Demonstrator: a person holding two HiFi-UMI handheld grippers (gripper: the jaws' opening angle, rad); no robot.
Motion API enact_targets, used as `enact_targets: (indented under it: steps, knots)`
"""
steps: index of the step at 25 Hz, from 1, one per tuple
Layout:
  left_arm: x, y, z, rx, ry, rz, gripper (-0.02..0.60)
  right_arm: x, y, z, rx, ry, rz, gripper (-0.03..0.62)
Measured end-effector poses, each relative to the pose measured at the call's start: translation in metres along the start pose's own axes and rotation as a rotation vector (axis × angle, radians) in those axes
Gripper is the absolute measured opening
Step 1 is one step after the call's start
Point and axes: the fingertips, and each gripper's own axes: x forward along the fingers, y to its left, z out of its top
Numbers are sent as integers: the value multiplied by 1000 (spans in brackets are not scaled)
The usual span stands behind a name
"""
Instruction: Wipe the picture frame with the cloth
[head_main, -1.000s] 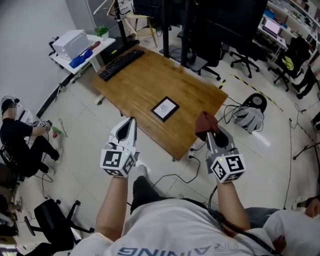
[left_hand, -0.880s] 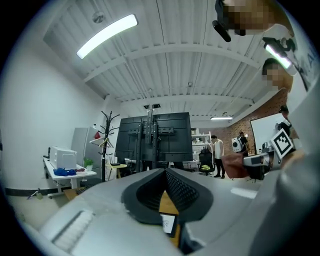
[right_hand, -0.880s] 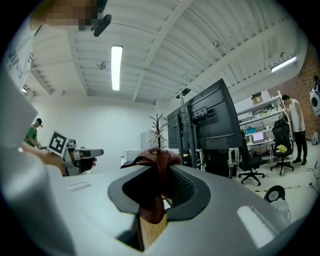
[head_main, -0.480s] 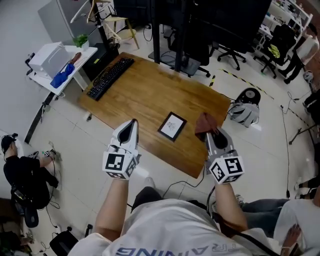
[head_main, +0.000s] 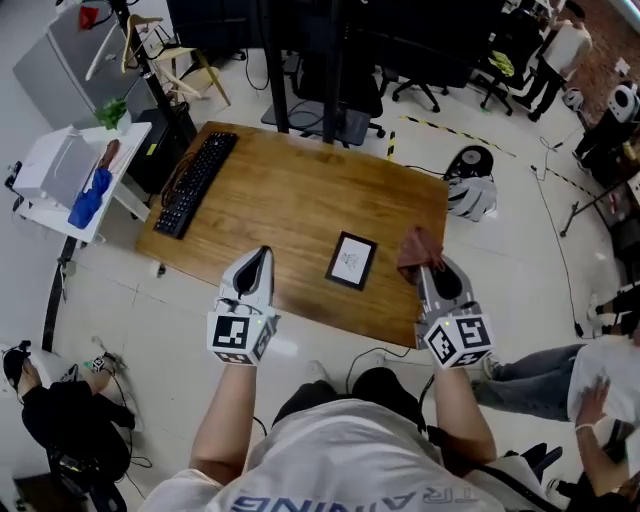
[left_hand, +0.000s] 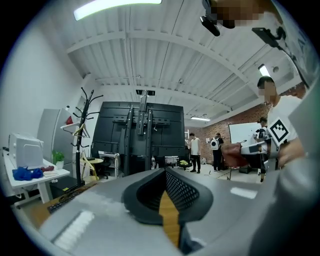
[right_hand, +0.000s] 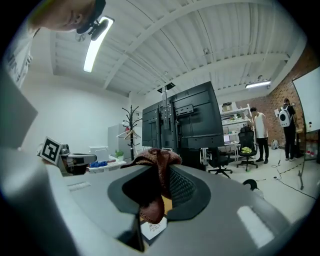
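A small black picture frame (head_main: 352, 261) with a white picture lies flat on the wooden table (head_main: 290, 190), near its front edge. My right gripper (head_main: 420, 255) is shut on a reddish-brown cloth (head_main: 417, 250), held in the air just right of the frame. In the right gripper view the cloth (right_hand: 156, 172) bunches between the jaws, and a corner of the frame (right_hand: 152, 227) shows below it. My left gripper (head_main: 256, 258) hovers left of the frame, over the table's front edge, jaws together and empty (left_hand: 165, 172).
A black keyboard (head_main: 195, 183) lies at the table's left end. A white side table (head_main: 75, 175) with a box and blue item stands at left. A backpack (head_main: 470, 195) sits on the floor at right. Office chairs and people stand around.
The view has shifted so the table and frame sit closer under my grippers. The frame now lies between both grippers. Both grippers keep the same pose, the cloth still held.
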Motion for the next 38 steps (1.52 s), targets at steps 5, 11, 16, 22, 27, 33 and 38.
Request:
enact_targets:
  steps: [5, 11, 16, 22, 27, 33, 38]
  knots:
    - [17, -9, -3, 1, 10, -77, 5, -3, -7, -6, 7, 27, -49, 83]
    - [27, -20, -13, 2, 33, -117, 5, 10, -8, -11, 27, 23, -35, 83]
    - [40, -24, -25, 17, 80, -110, 5, 24, -15, -35, 56, 61, -14, 83]
    - [55, -41, -40, 28, 96, -108, 5, 47, -27, -60, 56, 113, 25, 83]
    - [74, -56, -75, 29, 140, -81, 5, 67, -36, -87, 51, 184, 87, 83]
    - [83, -71, -111, 12, 211, -80, 5, 71, -54, -108, 113, 230, 93, 83]
    - [84, -77, -160, 7, 328, -98, 5, 76, -60, -123, 130, 266, 92, 83]
